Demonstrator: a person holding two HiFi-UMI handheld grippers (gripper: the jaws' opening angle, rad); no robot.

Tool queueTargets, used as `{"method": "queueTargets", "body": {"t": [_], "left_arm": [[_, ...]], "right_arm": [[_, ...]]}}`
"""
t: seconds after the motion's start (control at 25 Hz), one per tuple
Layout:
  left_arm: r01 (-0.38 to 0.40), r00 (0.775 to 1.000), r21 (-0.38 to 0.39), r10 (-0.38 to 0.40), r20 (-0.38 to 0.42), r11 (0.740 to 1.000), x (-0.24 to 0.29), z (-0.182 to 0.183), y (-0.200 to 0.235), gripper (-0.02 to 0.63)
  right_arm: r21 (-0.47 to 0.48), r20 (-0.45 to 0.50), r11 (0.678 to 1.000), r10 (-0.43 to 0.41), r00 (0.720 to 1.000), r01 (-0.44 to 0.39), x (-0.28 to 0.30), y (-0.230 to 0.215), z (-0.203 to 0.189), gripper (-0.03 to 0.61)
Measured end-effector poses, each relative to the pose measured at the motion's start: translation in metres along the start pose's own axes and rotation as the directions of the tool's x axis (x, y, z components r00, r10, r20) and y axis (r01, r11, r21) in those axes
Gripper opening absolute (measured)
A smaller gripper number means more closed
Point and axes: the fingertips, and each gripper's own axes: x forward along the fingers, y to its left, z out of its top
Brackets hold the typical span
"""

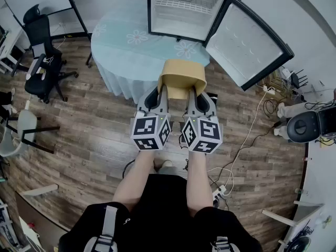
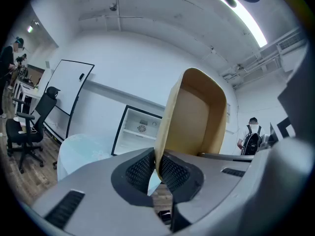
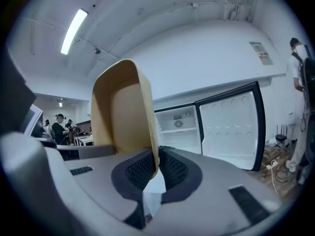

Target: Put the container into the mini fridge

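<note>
Nearest to us, two bare forearms (image 1: 137,178) reach forward from a black shirt (image 1: 157,198), each ending in a grey hand-held gripper that carries a cube of black-and-white square markers (image 1: 150,132). We see the left hand-held gripper (image 1: 162,92) clamped on the left wall of a tan, open-topped rectangular container of thin card-like material (image 1: 182,73), and the right hand-held gripper (image 1: 191,93) clamped on its right wall. In the left gripper view, the left hand-held gripper (image 2: 158,167) has its ribbed black pads (image 2: 139,171) pressed on that thin wall, one outside and one inside, and the container (image 2: 197,117) rises up and to the right. The right gripper view gives us the mirror of that: the right hand-held gripper (image 3: 156,168) pinches the wall, and the container (image 3: 120,117) stands to its left. The container hangs in the air between the two, over the near edge of a round table with a pale turquoise flowered cloth (image 1: 123,49). Farther back on that table stands the black mini fridge with a white interior (image 1: 184,12), its door (image 1: 249,43) swung wide open to the right; the container is outside it.
</note>
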Motion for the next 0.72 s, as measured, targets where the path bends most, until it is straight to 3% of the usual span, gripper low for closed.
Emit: {"method": "queueTargets", "body": {"t": [0.72], "left_arm": [[-0.011,1.0,0.019,0.011,0.023,1.0,0.002,0.003,-0.027,0.018]], "right_arm": [[-0.003,0.022,0.999,0.046,0.999,-0.046,-0.014,-0.02,0.009,0.029]]}}
